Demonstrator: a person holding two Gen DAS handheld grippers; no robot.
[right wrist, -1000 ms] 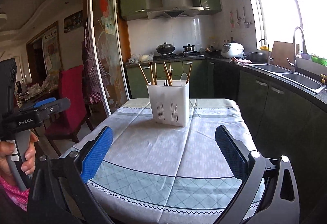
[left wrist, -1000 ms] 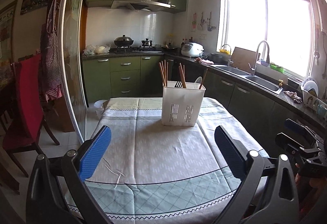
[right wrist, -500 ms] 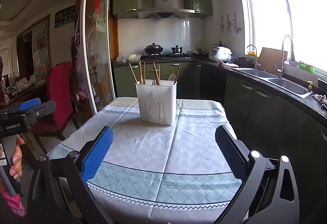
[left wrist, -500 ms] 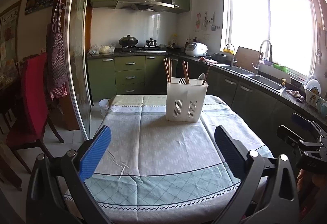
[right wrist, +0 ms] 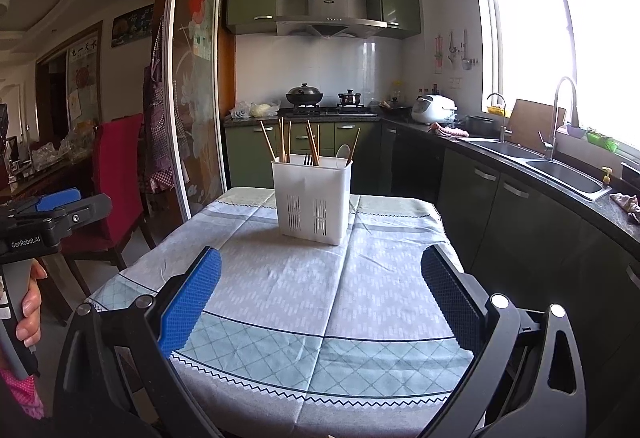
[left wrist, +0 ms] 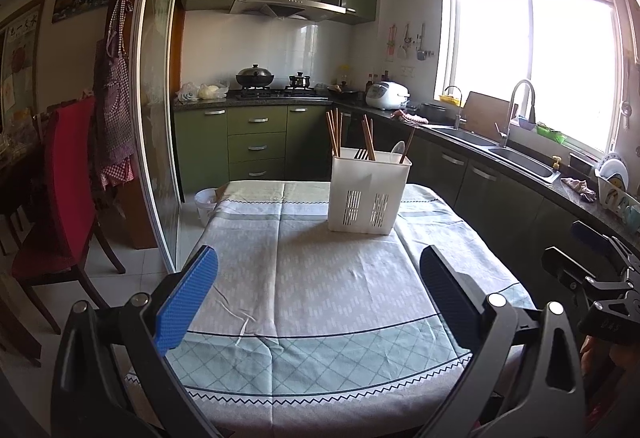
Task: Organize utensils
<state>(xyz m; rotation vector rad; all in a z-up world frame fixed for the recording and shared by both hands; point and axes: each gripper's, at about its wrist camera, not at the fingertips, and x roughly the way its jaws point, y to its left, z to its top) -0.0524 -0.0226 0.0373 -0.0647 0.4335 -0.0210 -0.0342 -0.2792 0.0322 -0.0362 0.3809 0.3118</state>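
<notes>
Both wrist cameras looked from the near edge of the table toward its far end, the left view angled rightward, the right leftward; the 2 views shared the caddy.

Both grippers have black frames, silver screws and blue textured pads. The left gripper reads "GenRobot.AI"; at nine o'clock, a bare hand and pink sleeve.

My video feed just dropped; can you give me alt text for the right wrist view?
A white slotted plastic utensil caddy holding wooden chopsticks, a dark fork and a pale spoon stands on a grey-and-green patterned tablecloth. The open, empty right hand-held gripper points at it from the near edge, not touching.
</notes>
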